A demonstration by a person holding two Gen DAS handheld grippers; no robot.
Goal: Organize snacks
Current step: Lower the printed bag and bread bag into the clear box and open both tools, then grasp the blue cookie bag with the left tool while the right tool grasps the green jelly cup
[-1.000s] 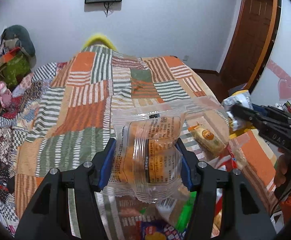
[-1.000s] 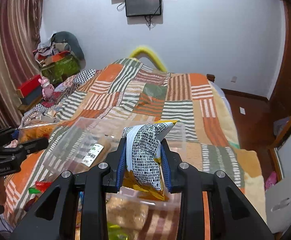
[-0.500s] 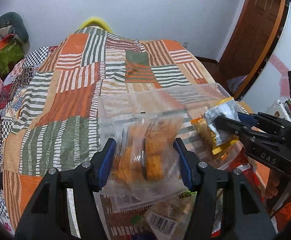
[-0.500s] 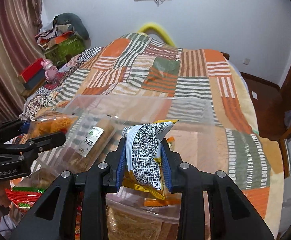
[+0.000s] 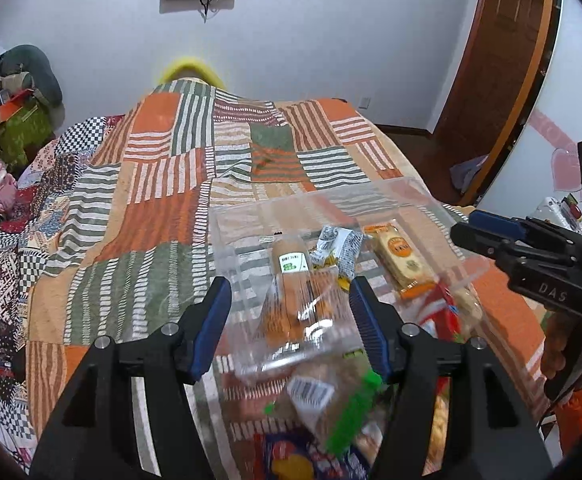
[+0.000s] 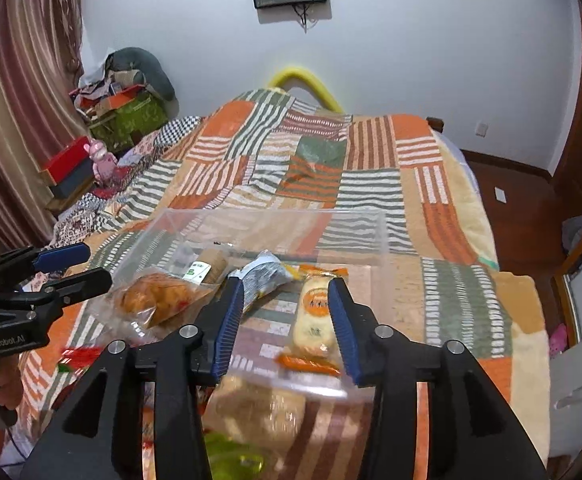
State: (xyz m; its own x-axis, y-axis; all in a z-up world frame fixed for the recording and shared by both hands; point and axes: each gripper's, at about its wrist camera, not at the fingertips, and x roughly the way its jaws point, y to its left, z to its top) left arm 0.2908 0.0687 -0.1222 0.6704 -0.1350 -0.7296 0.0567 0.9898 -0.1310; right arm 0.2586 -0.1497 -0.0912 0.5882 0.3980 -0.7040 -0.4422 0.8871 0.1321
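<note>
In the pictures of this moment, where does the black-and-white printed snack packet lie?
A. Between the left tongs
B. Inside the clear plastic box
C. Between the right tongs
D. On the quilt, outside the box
B: the black-and-white printed packet lies inside the clear plastic box, and both the right tongs and the left tongs are open.

Both wrist views look down close — sharing the clear bin [image 5: 407, 192] [image 6: 379, 236].
</note>
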